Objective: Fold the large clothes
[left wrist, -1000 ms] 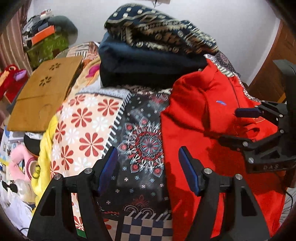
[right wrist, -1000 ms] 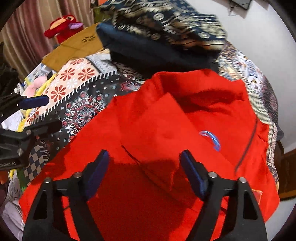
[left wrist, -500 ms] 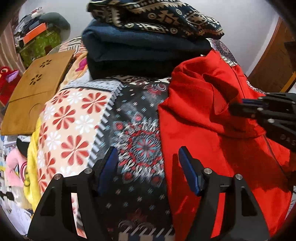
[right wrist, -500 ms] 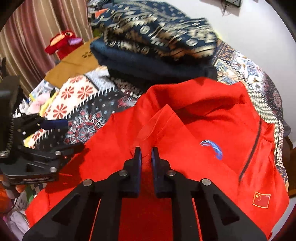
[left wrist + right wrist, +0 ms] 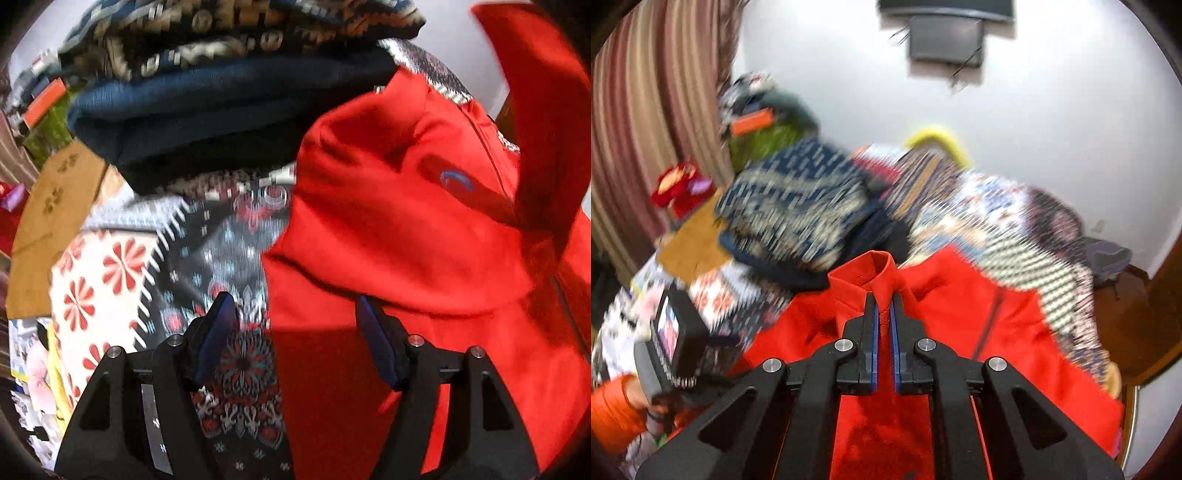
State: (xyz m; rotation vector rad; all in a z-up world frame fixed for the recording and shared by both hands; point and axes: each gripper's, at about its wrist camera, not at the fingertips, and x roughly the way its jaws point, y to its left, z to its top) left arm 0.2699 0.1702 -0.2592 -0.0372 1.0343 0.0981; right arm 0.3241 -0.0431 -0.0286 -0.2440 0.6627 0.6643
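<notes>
A red zip jacket [image 5: 388, 229] lies spread on a patterned bedspread [image 5: 229, 258]. My left gripper [image 5: 293, 301] is open just above the jacket's left edge, one finger over the bedspread and the other over red cloth, with nothing pinched. My right gripper [image 5: 882, 295] is shut on a raised fold of the red jacket [image 5: 1015, 332], which pokes up between the blue pads. In the left wrist view that lifted red cloth [image 5: 546, 92] hangs at the upper right. In the right wrist view the left gripper's body [image 5: 676, 332] shows at lower left, held by a hand in an orange sleeve.
A stack of folded clothes [image 5: 221, 96], dark blue under a patterned piece, sits just behind the jacket. A brown board [image 5: 48, 221] lies at the left. A striped curtain [image 5: 646, 129] and a red plush toy [image 5: 679, 184] stand beyond the bed's left side.
My right gripper has shut on a fold of the red jacket and lifted it. My left gripper has moved lower and closer to the jacket's left edge, still open.
</notes>
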